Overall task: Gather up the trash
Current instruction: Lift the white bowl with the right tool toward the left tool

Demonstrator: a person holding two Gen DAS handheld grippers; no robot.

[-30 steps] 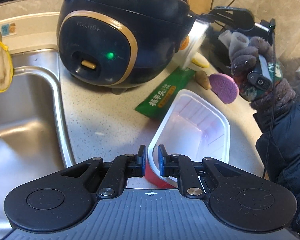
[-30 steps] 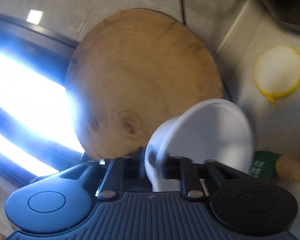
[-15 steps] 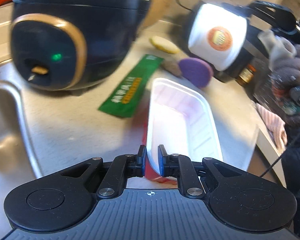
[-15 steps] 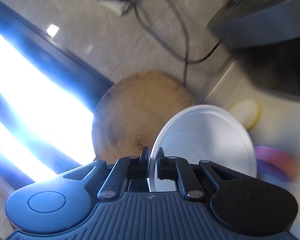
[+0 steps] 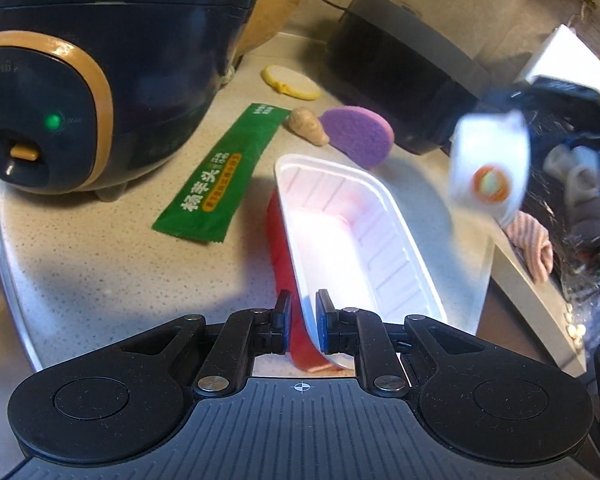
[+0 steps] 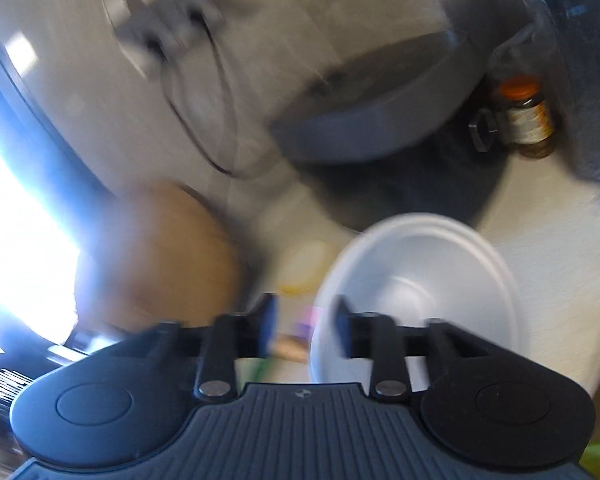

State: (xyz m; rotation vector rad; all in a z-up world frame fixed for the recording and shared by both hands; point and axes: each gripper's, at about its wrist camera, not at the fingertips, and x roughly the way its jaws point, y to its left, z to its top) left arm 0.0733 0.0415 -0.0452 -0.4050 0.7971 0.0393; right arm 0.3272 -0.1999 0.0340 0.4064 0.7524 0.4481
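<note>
Beside the dark blue rice cooker point(image 5: 100, 80), left tongs point(image 5: 303, 316) gripped the white rectangular plastic tray point(image 5: 352, 240); right tongs point(image 6: 305, 326) had just opened, white round paper cup point(image 6: 416, 292) loose between.

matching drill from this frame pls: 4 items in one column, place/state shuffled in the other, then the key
Items
1. white tray
2. paper cup
3. green wrapper
4. purple sponge

States
A. flat on the counter beside the dark rice cooker
B. leaning against the black appliance at the back
C. rim pinched in the left gripper
D. in the air, blurred, at the opened right gripper

Pairs: 1-C, 2-D, 3-A, 4-B
</note>
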